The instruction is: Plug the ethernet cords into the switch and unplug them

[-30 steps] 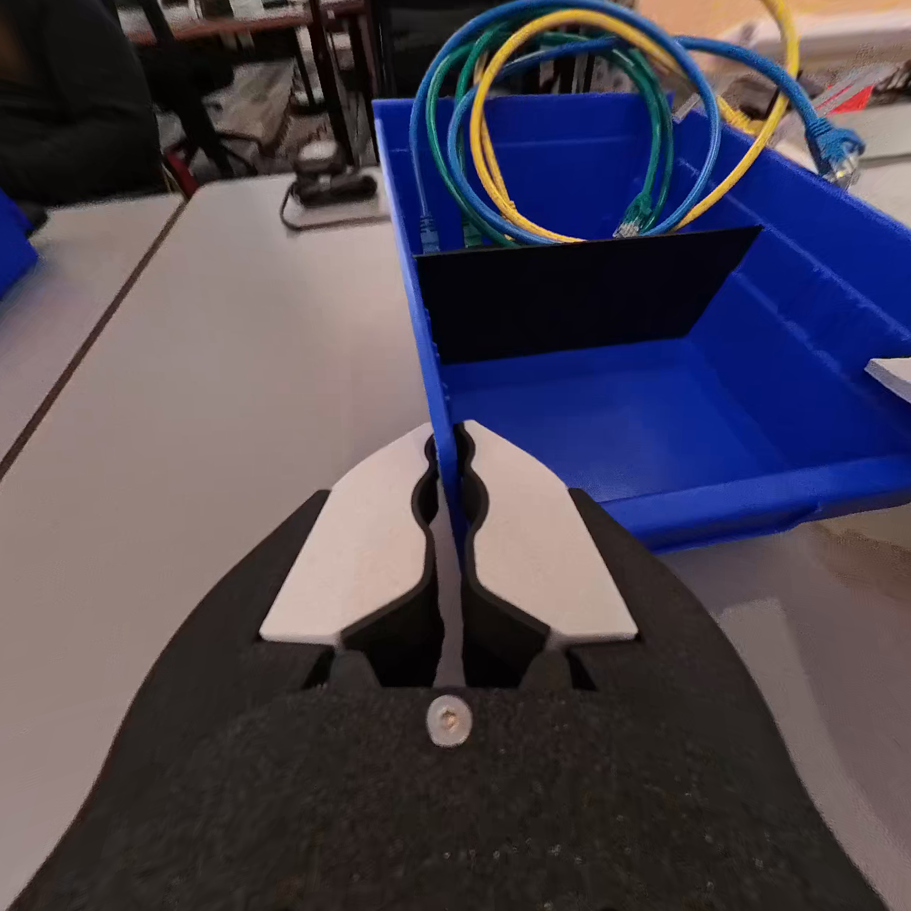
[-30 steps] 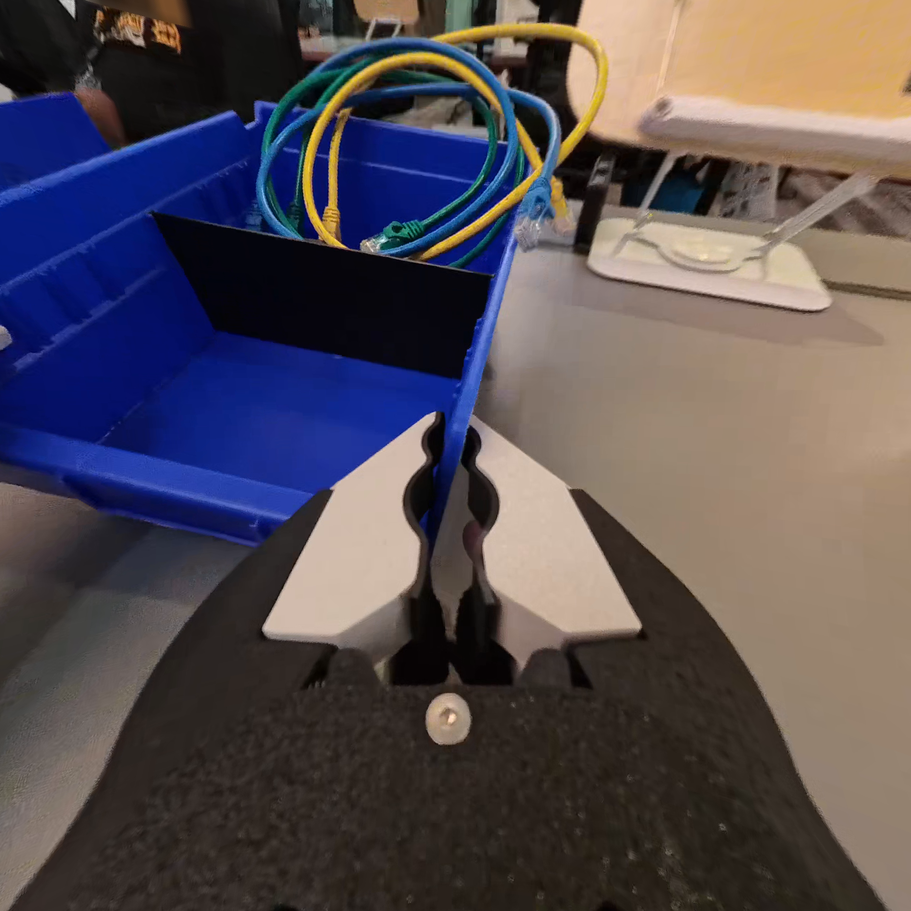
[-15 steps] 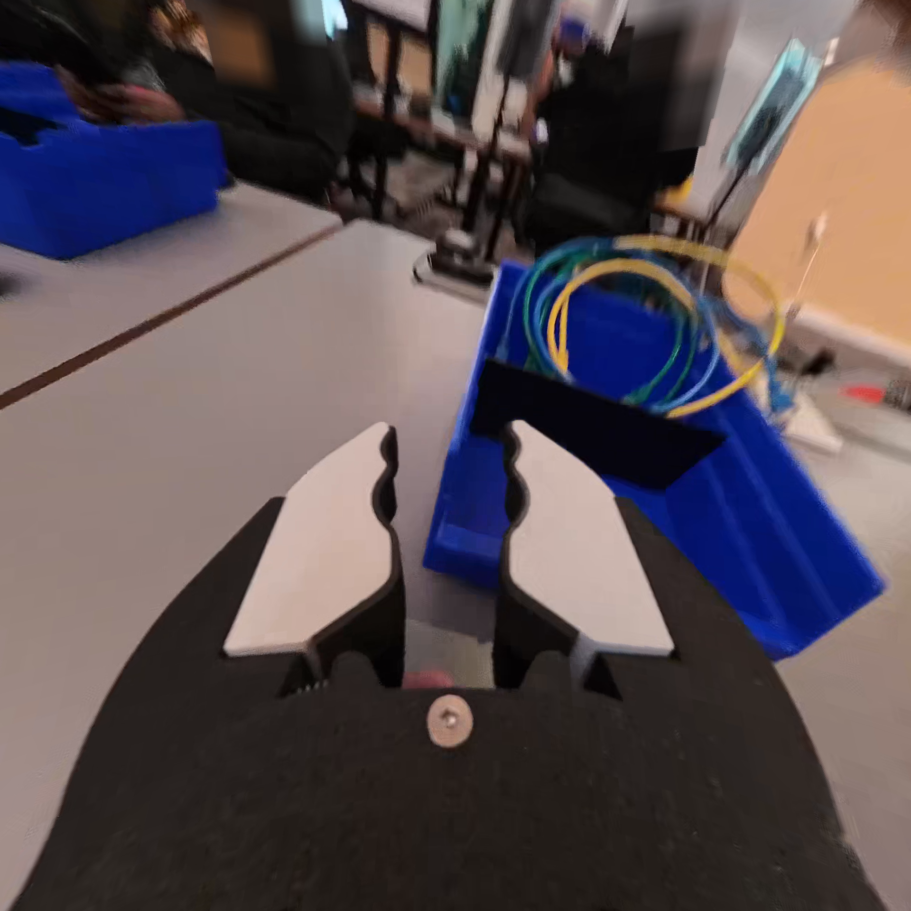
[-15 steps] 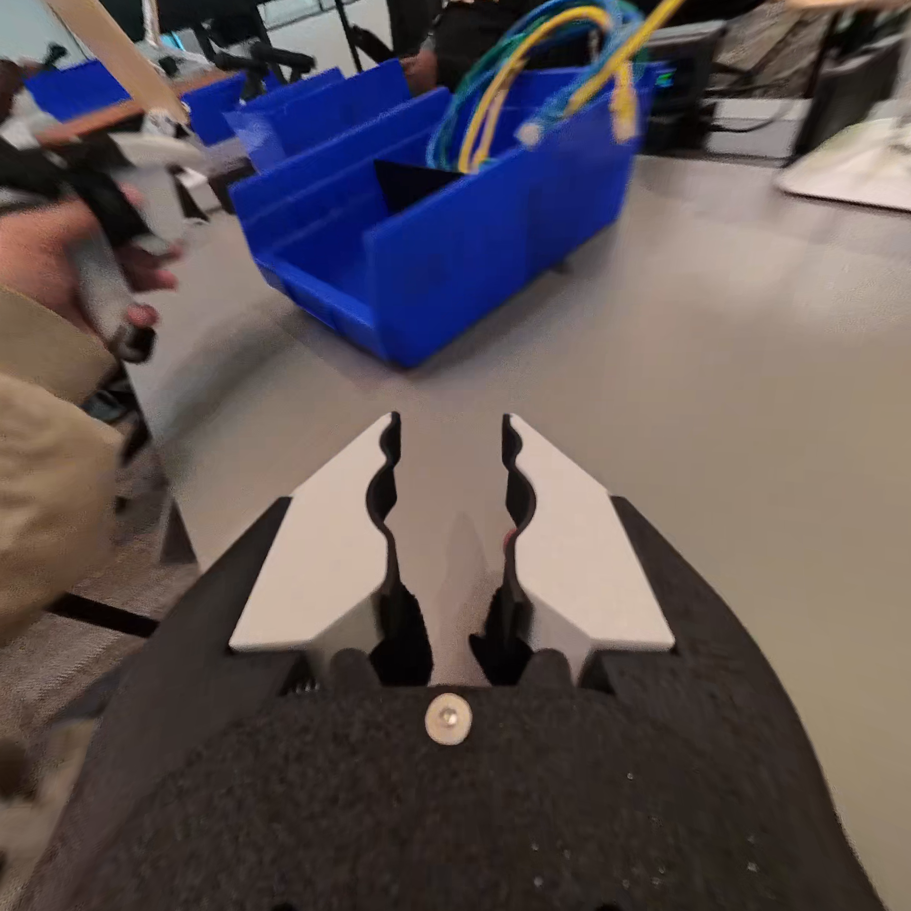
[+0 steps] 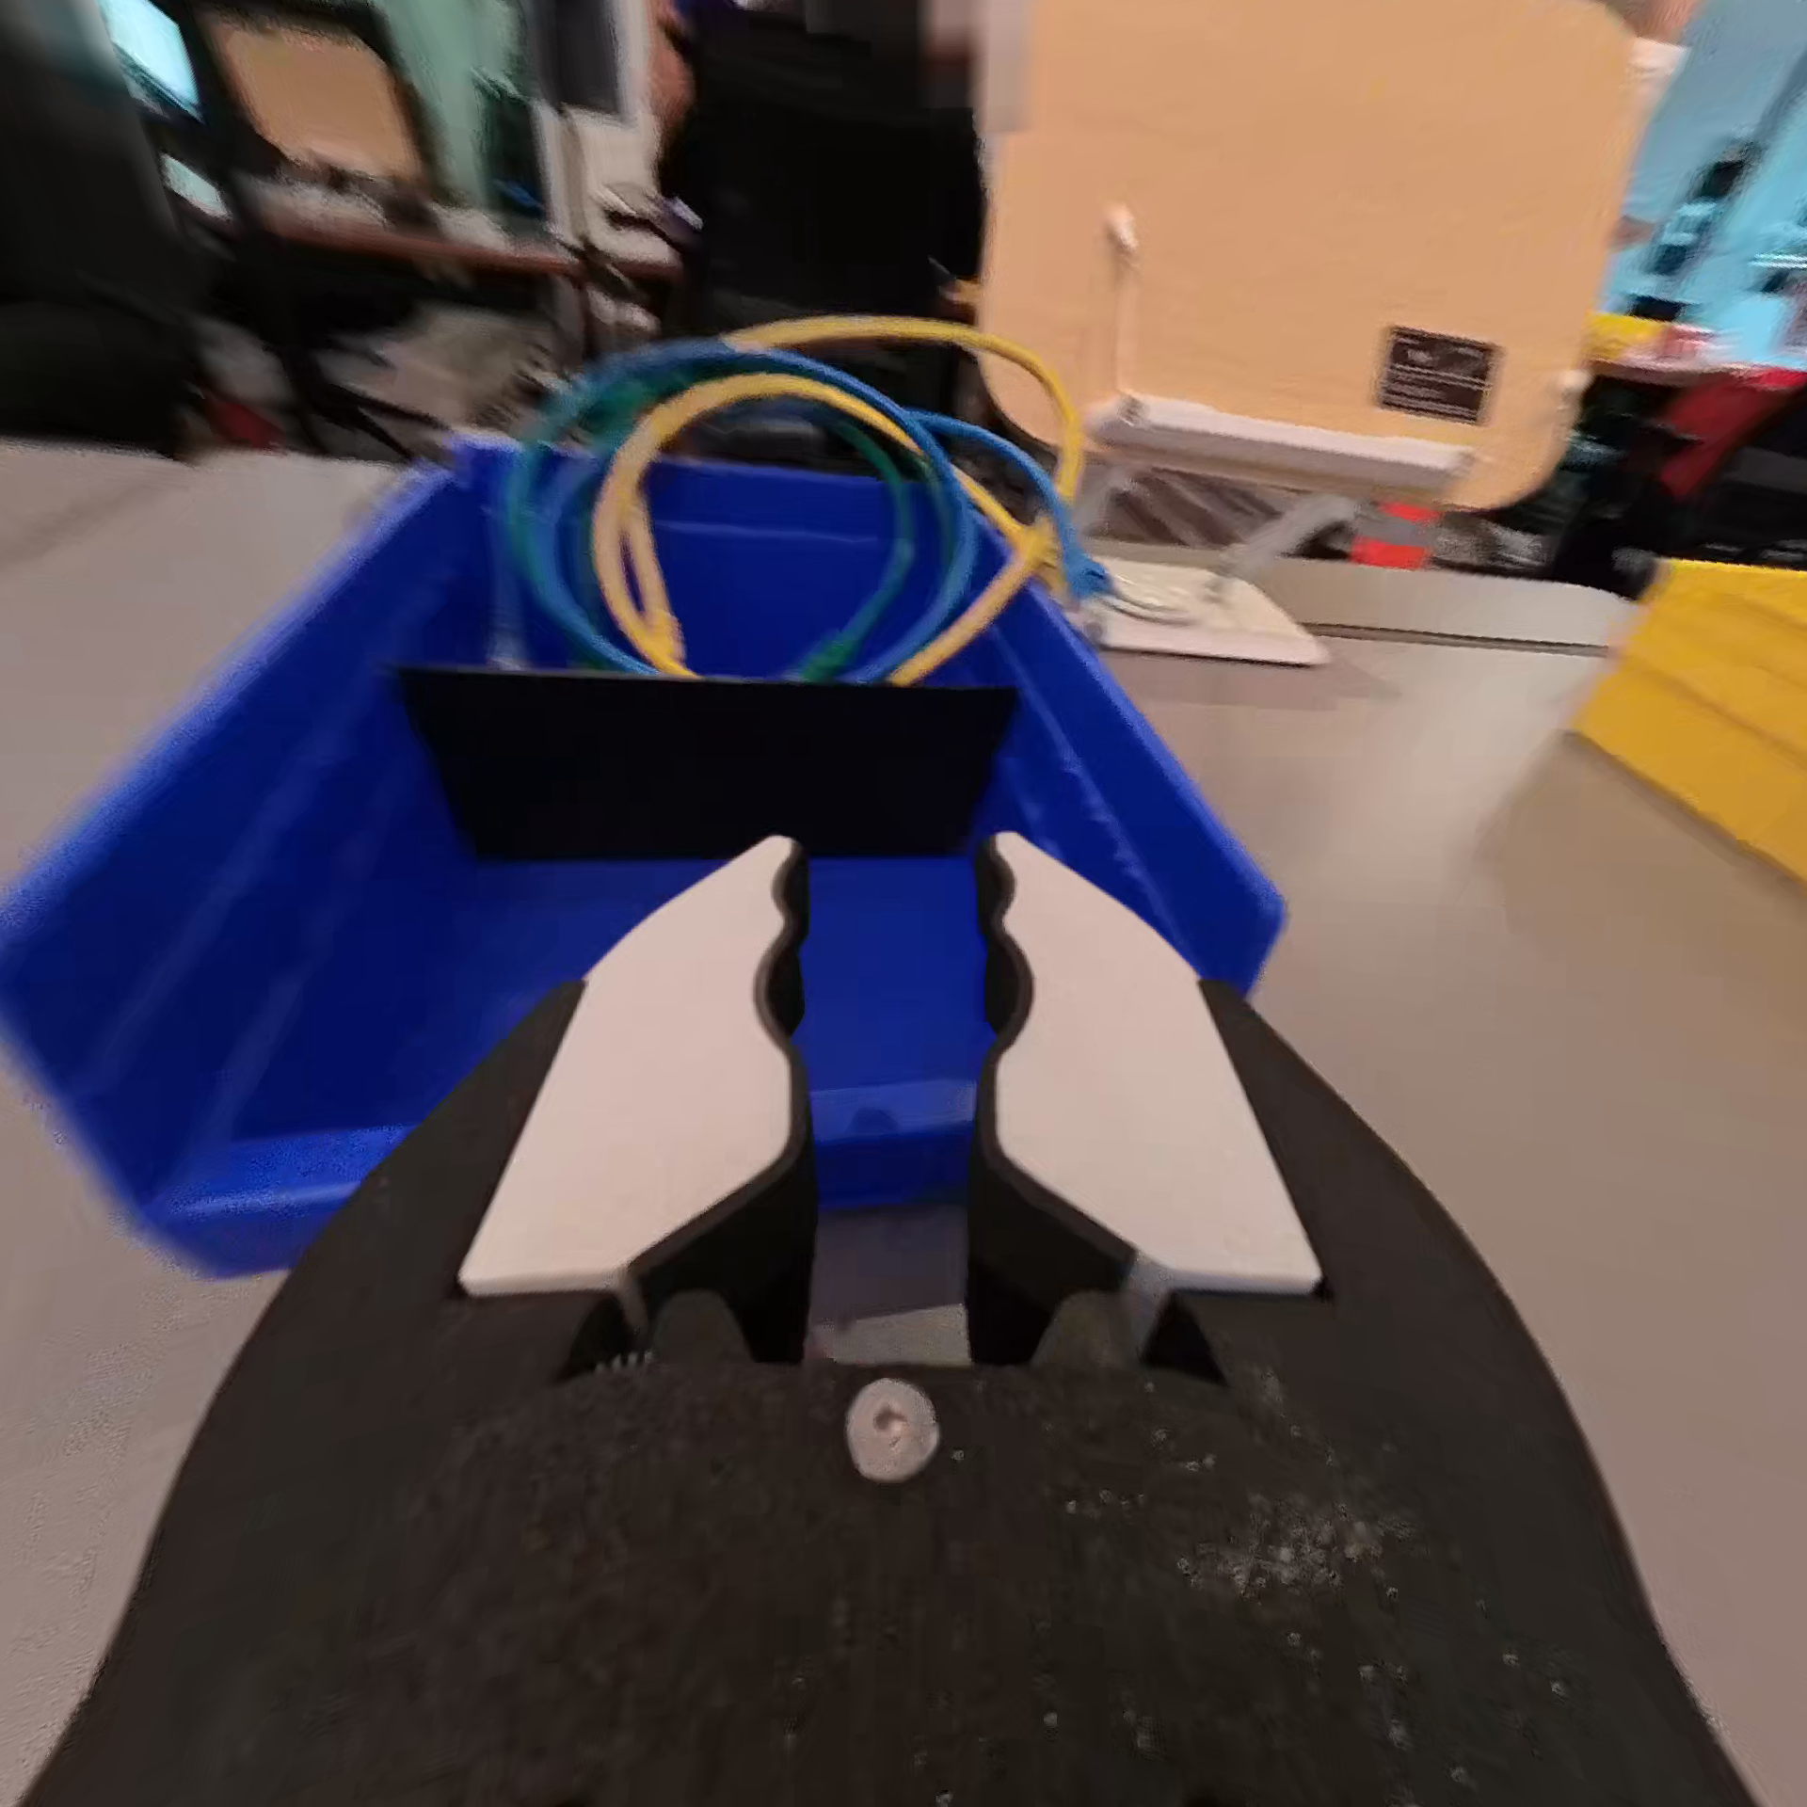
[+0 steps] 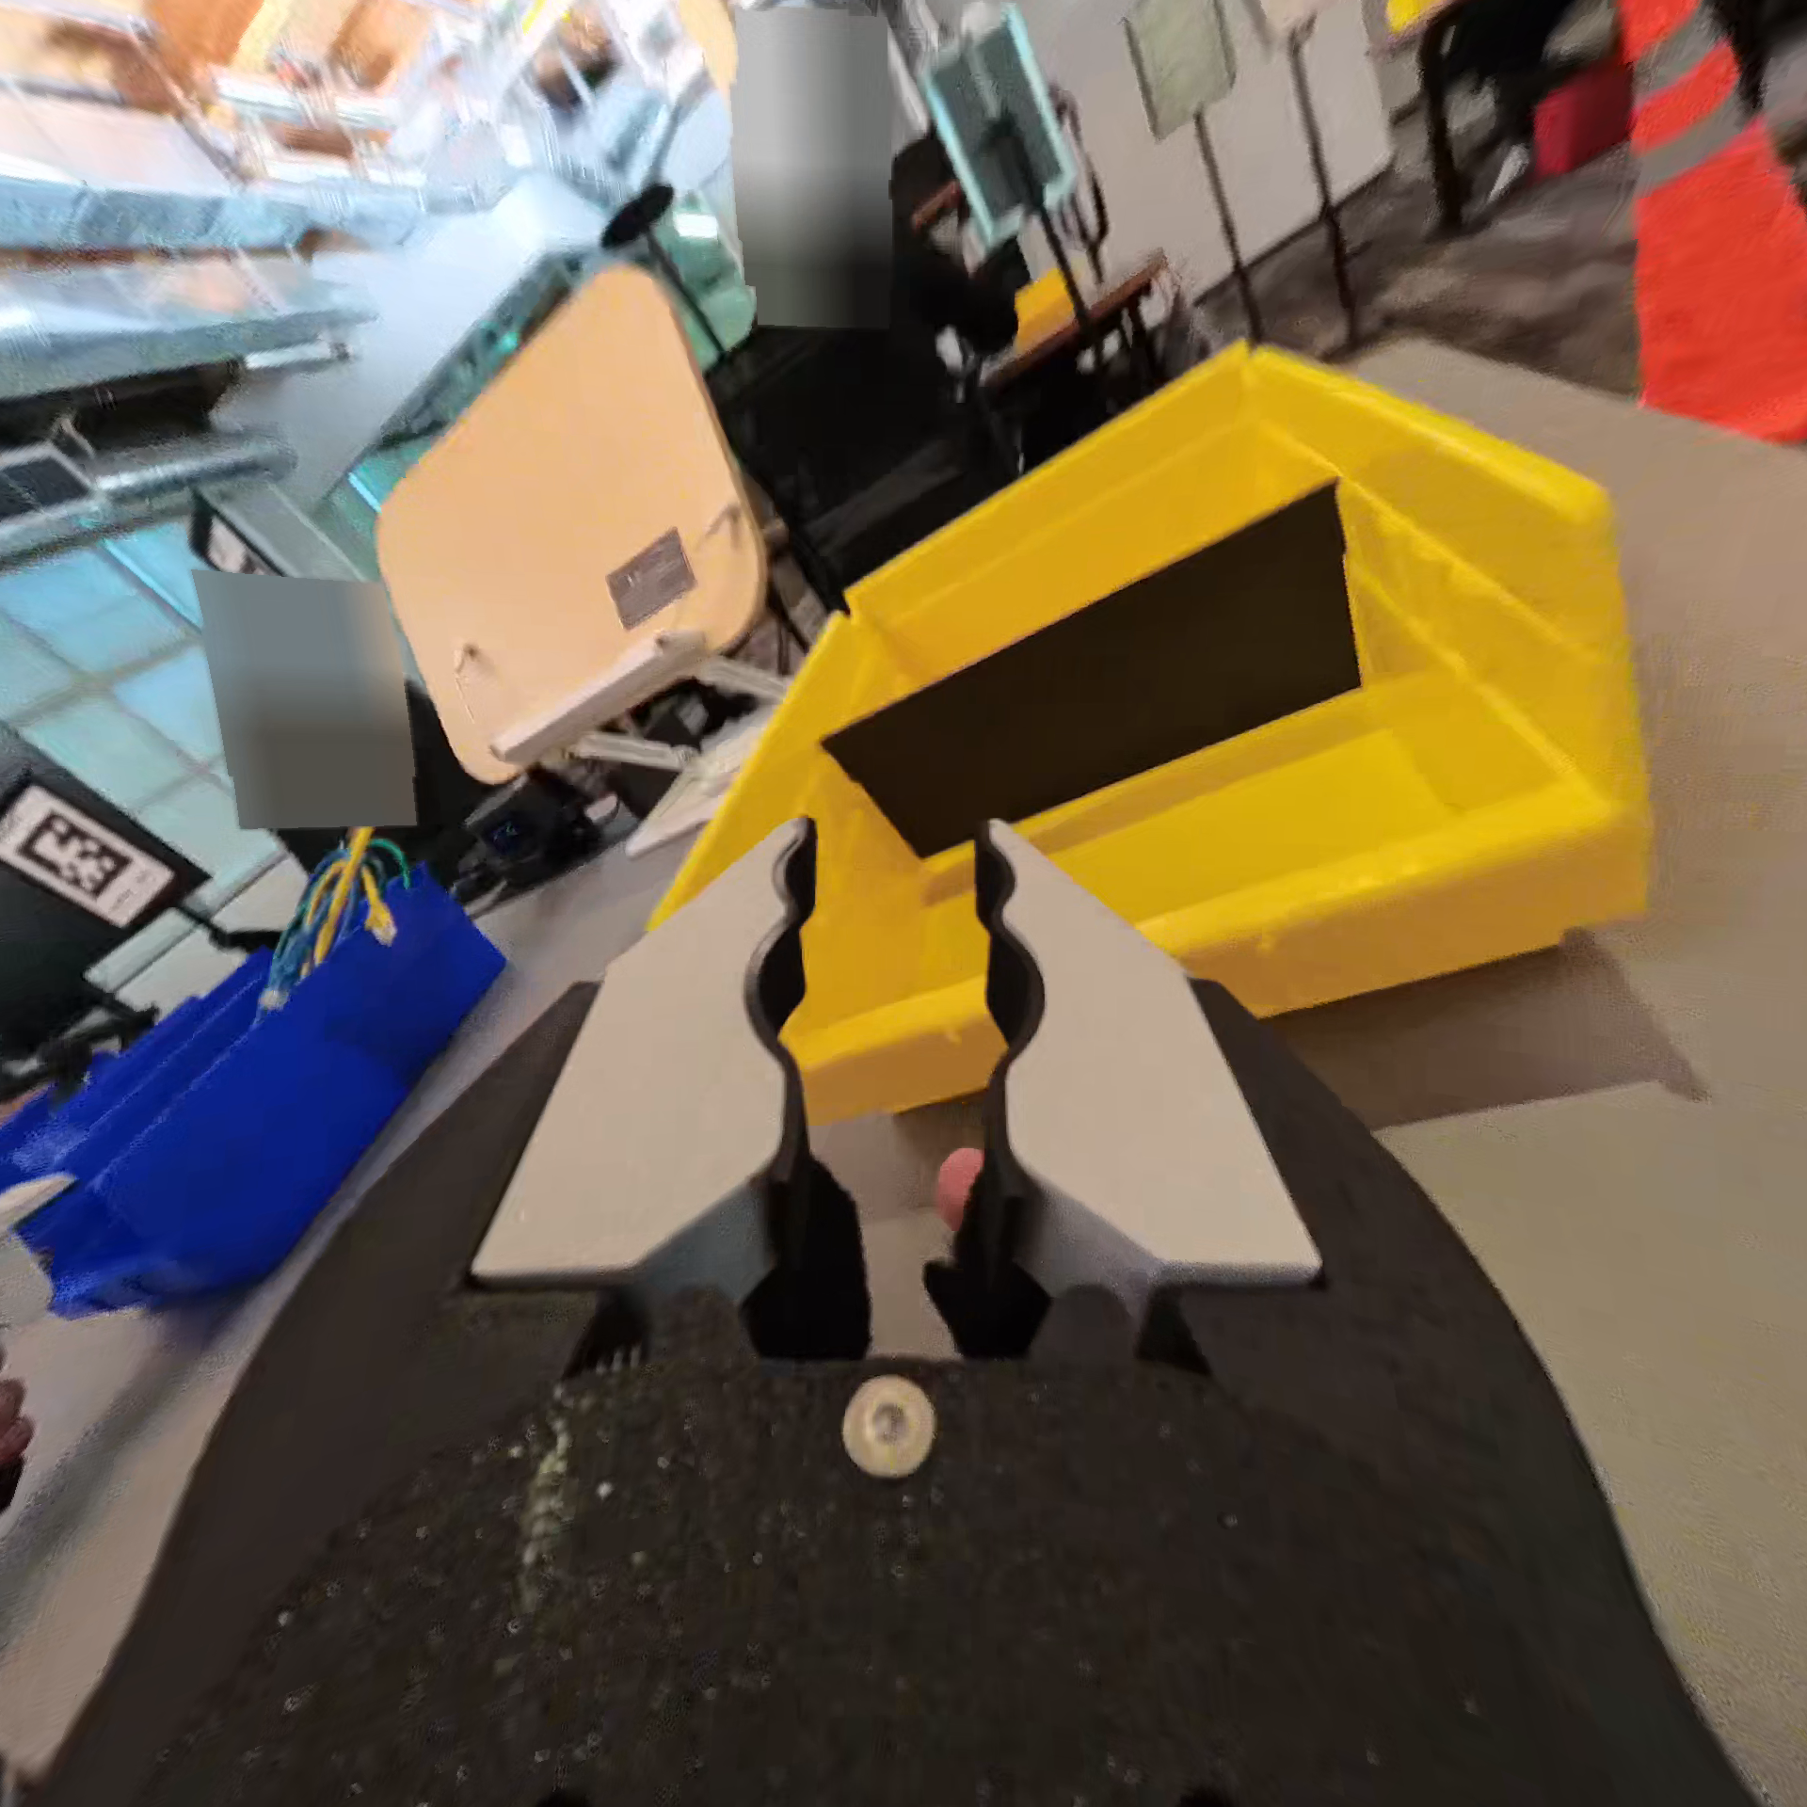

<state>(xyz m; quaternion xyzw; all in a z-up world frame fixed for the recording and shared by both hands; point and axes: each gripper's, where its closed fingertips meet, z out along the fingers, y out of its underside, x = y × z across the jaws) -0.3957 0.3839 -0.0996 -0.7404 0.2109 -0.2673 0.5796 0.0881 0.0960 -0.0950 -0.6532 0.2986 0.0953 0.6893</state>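
Note:
Blue, yellow and green ethernet cords [image 5: 782, 508] loop up out of the back half of a blue bin [image 5: 244, 880], behind its black divider [image 5: 709, 768]. My left gripper [image 5: 890, 860] is open and empty, over the bin's front half. My right gripper [image 6: 895, 841] is open and empty, in front of a yellow bin [image 6: 1271, 880] with a black divider [image 6: 1105, 684]. The blue bin [image 6: 244, 1124] and cords [image 6: 332, 900] show far left in the right wrist view. No switch is visible.
Grey table [image 5: 1467, 978] carries both bins; the yellow bin's corner [image 5: 1721, 704] shows at the right of the left wrist view. A tan board on a white stand [image 6: 567, 548] stands behind. People, chairs and an orange cone [image 6: 1721, 244] are in the background.
Both grippers let go of the blue bin's side walls and opened. The left one swung back to face the bin's front. The right one turned away to the yellow bin.

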